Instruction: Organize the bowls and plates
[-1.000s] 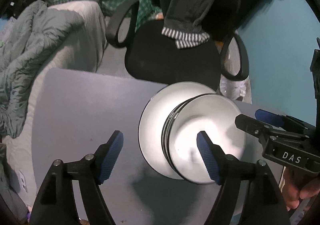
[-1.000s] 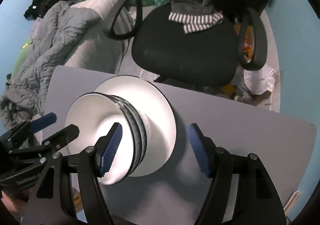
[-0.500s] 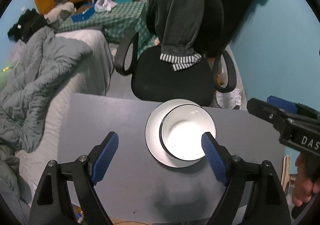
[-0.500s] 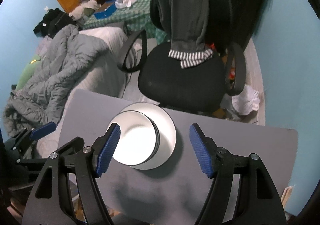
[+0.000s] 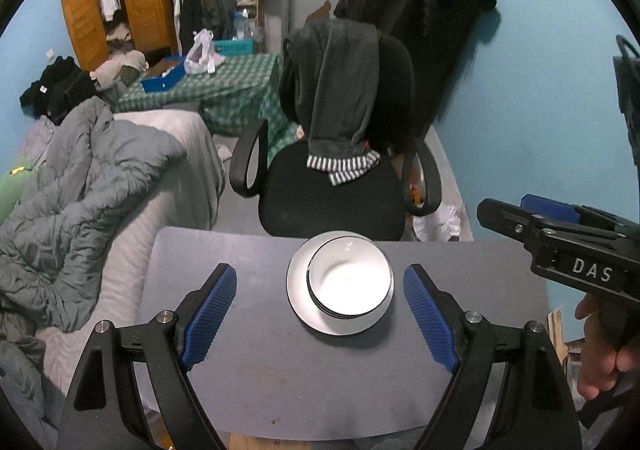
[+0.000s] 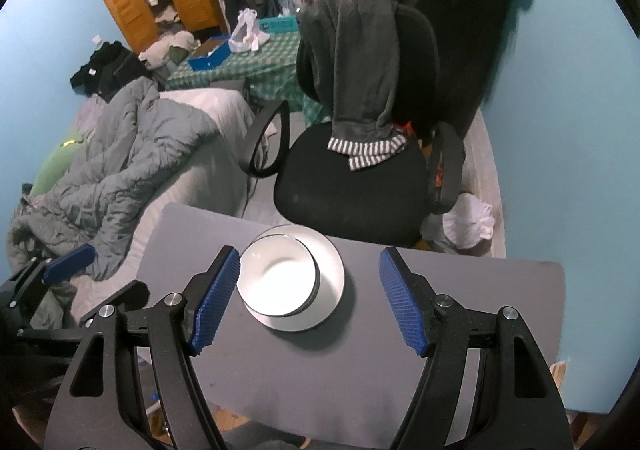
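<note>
White bowls with dark rims are stacked on a white plate on the grey table. The stack also shows in the right wrist view, on the plate. My left gripper is open and empty, held high above the table, nearer than the stack. My right gripper is open and empty, also high above the table. The right gripper shows at the right in the left wrist view; the left one shows at the left in the right wrist view.
A black office chair with grey clothes over its back stands just beyond the table's far edge. A bed with a grey duvet lies to the left. A blue wall is at the right.
Both grippers have pulled up and back from the bowl stack, which now looks small and far below. The stack stays on the plate. Both stay open.
</note>
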`<action>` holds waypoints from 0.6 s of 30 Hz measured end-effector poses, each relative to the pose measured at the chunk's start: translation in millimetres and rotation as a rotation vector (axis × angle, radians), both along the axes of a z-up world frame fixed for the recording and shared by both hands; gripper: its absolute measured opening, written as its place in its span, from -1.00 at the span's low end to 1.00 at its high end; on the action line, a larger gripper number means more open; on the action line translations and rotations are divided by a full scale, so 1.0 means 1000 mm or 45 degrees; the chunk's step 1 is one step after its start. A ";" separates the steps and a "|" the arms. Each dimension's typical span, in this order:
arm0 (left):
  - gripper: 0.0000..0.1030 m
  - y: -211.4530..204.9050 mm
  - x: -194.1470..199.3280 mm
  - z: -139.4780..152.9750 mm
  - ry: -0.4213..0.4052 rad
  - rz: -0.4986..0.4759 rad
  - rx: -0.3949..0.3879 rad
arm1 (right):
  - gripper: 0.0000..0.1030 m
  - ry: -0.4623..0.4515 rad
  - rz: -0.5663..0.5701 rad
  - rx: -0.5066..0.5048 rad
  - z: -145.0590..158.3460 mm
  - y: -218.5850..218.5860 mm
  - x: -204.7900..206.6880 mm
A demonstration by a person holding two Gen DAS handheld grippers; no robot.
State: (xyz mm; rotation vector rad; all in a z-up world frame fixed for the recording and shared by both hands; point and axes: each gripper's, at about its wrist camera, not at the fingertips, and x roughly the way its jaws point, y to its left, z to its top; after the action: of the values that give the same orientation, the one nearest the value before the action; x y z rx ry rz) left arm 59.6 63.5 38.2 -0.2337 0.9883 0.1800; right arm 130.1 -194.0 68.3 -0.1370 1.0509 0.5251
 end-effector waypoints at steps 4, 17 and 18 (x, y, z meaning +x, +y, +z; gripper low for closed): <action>0.69 0.002 -0.011 0.018 -0.058 0.025 -0.023 | 0.39 -0.010 -0.029 0.025 0.012 -0.009 -0.008; 0.73 -0.001 -0.027 0.038 -0.087 0.068 -0.015 | 0.39 -0.054 -0.079 0.061 0.033 -0.029 -0.029; 0.73 -0.002 -0.027 0.038 -0.087 0.068 -0.010 | 0.39 -0.054 -0.081 0.063 0.034 -0.030 -0.030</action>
State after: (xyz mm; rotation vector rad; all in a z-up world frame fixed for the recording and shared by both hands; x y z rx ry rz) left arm 32.5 61.8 76.4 -0.2723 0.9158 0.2158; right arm 100.2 -223.5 102.3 -0.0704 0.9968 0.4880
